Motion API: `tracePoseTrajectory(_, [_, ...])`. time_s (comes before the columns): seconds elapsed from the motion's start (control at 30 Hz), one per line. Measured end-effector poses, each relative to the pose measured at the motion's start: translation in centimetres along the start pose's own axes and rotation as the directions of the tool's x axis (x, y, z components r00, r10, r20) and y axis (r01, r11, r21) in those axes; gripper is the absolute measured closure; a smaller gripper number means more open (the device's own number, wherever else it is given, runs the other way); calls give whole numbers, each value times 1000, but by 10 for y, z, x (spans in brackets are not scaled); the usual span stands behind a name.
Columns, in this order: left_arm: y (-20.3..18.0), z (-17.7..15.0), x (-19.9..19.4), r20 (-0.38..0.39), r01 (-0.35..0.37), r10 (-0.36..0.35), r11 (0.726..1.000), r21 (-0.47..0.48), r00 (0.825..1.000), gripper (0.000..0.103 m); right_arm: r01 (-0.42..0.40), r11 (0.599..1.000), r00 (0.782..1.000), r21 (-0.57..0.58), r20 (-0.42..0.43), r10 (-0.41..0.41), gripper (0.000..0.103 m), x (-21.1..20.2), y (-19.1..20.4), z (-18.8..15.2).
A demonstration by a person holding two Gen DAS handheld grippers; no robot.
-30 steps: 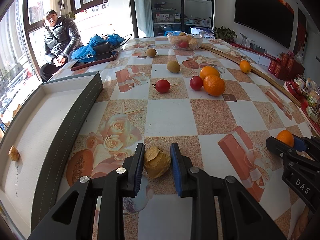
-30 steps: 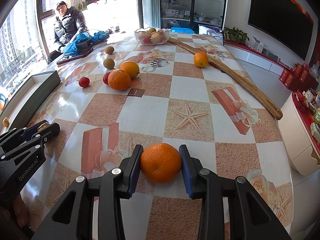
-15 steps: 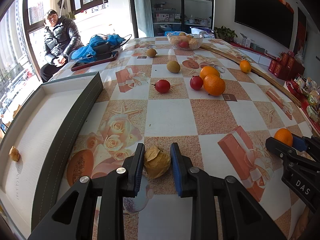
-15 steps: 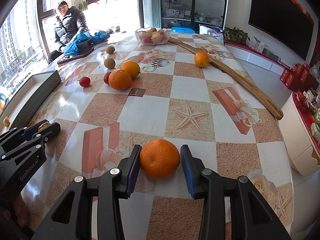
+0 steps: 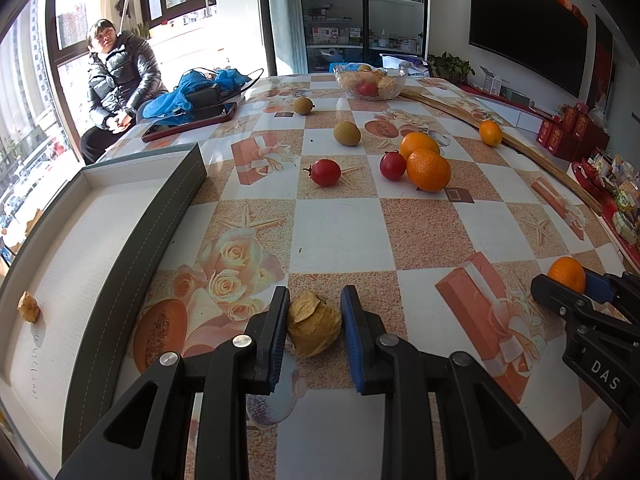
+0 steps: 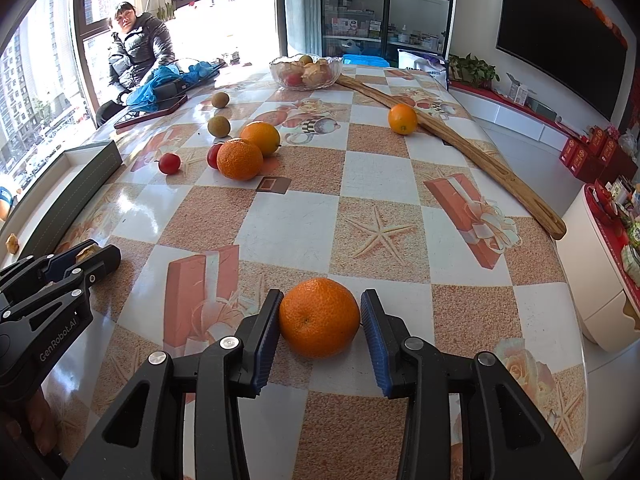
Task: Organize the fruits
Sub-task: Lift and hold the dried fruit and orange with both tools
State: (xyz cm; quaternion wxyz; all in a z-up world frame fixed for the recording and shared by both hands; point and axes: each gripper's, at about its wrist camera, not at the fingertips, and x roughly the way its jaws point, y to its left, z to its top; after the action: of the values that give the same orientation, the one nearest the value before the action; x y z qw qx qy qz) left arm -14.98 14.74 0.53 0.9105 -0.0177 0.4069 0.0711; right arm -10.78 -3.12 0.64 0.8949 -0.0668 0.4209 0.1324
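The right gripper (image 6: pixel 319 338) straddles a round orange mandarin (image 6: pixel 319 317) resting on the glossy checkered tablecloth (image 6: pixel 380 176). The left blue pad touches the fruit; the right pad stands just clear of it. The left gripper (image 6: pixel 86 254) sits at the left edge with a tan papery husk fruit (image 6: pixel 85 253) between its tips. A clear glass fruit bowl (image 6: pixel 306 72) stands at the far end.

My right gripper (image 5: pixel 580 286), at the right edge of the left wrist view, reads "DAS" on its body. My left gripper (image 6: pixel 94 254), at lower left of the right wrist view, reads "GenRobot.AI".
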Motion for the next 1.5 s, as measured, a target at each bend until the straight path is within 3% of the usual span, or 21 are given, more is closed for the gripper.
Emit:
tracePoseTrajectory(0.1, [0, 0, 0, 0, 0, 0, 1000, 0, 1000, 74, 0, 1000, 1000, 0, 0, 0, 61, 0, 0, 0])
tracePoseTrajectory(0.13, [0, 0, 0, 0, 0, 0, 1000, 0, 1000, 74, 1, 1000, 1000, 0, -1, -1, 53, 0, 0, 0])
tracePoseTrajectory(0.17, [0, 0, 0, 0, 0, 0, 1000, 0, 1000, 74, 4, 1000, 1000, 4, -9, -4, 34, 1, -1, 0])
tracePoseTrajectory(0.23, [0, 0, 0, 0, 0, 0, 1000, 0, 1000, 74, 2, 1000, 1000, 17, -30, -1, 25, 4, -2, 2])
tracePoseTrajectory(0.9, [1, 0, 0, -2, 6, -6, 1000, -2, 1000, 74, 4, 1000, 999, -5, -40, -4, 25, 5, 3, 2])
tracePoseTrajectory(1.0, [3, 1, 1, -8, 25, -25, 1000, -11, 1000, 74, 3, 1000, 999, -7, -41, -4, 34, 4, 4, 2])
tracePoseTrajectory(1.07, [4, 1, 1, -14, 41, -41, 999, -16, 999, 74, 5, 1000, 999, -6, -39, -5, 61, 2, 5, 2])
tracePoseTrajectory(1.1, [5, 1, 0, -19, 52, -52, 998, -19, 998, 74, 0, 1000, 999, -9, -45, -1, 64, 1, 7, 3])
tracePoseTrajectory(1.27, [16, 0, -6, -54, 139, -142, 989, -53, 988, 76, -29, 1000, 996, -3, -79, 29, 65, -4, 6, 0])
tracePoseTrajectory(1.5, [35, -3, -15, -84, 235, -247, 962, -137, 965, 76, -80, 991, 987, 104, -127, 93, 65, -9, -11, 1])
